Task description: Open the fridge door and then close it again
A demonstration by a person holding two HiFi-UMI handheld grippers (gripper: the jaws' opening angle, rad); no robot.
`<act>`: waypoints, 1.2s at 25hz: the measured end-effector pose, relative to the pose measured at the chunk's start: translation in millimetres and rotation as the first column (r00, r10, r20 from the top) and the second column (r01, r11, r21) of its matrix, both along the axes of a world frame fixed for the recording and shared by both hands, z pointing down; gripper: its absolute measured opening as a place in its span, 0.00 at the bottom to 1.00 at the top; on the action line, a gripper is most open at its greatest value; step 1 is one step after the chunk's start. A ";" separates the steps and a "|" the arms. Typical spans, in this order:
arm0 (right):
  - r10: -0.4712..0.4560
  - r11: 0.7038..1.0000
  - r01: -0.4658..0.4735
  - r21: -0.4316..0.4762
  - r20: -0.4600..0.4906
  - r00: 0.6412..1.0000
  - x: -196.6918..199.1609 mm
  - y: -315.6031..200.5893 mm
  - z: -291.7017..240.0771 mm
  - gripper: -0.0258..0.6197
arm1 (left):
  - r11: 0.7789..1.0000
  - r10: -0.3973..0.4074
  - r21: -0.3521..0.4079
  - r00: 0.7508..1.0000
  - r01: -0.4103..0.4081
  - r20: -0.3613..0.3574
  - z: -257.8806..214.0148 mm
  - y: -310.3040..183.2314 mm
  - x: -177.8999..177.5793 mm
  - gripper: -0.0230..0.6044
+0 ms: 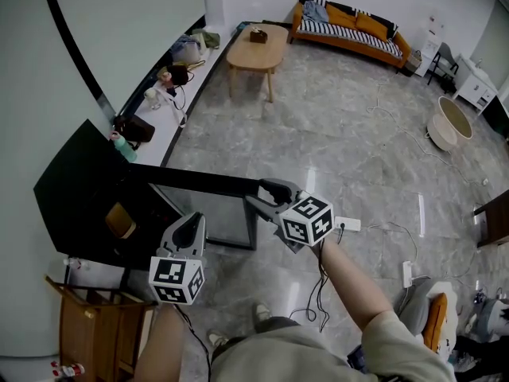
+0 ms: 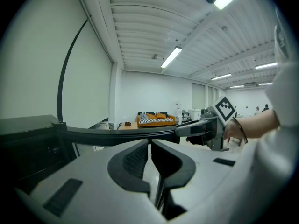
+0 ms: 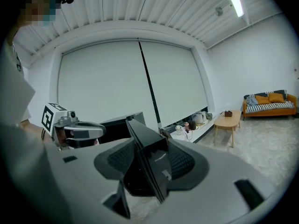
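Observation:
The black fridge (image 1: 75,185) stands at the left of the head view with its door (image 1: 199,183) swung out to the right, well open. My right gripper (image 1: 259,192) sits at the door's free end. In the right gripper view the door's (image 3: 152,148) thin edge runs between the jaws of that gripper (image 3: 145,158) and both pads press on it. My left gripper (image 1: 193,223) hangs in front of the open fridge, just below the door's top edge (image 2: 112,135). Its jaws (image 2: 150,146) are shut with nothing between them. The right gripper (image 2: 187,129) also shows there, on the door's end.
A wooden cabinet (image 1: 87,329) stands at the lower left beside the fridge. A low window ledge (image 1: 171,110) with bags and bottles runs behind it. Farther off are a wooden coffee table (image 1: 256,48), an orange sofa (image 1: 350,26) and a white tub (image 1: 449,123). A power strip (image 1: 347,224) and cables lie on the floor.

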State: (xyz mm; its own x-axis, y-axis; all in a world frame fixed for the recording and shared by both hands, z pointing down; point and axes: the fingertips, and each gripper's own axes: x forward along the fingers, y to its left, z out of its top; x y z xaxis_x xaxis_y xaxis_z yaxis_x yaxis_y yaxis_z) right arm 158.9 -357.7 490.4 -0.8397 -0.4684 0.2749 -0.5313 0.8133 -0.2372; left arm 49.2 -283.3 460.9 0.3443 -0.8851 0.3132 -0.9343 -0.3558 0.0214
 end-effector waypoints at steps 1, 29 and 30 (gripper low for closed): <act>-0.006 1.000 0.006 0.000 -0.002 1.000 -0.3 2.9 0.0 0.36 | 1.000 -0.004 0.000 1.000 0.004 -0.001 -0.2 1.4 -2.1 0.07; -0.194 0.980 0.197 0.014 -0.103 0.976 -34.1 123.2 -7.3 0.33 | 0.999 -0.034 -0.028 0.999 0.035 0.010 1.4 94.4 -47.4 0.07; -0.198 0.980 0.201 0.015 -0.104 0.975 -36.5 127.4 -7.8 0.33 | 0.999 -0.036 -0.029 0.999 0.036 0.009 1.2 98.0 -49.6 0.07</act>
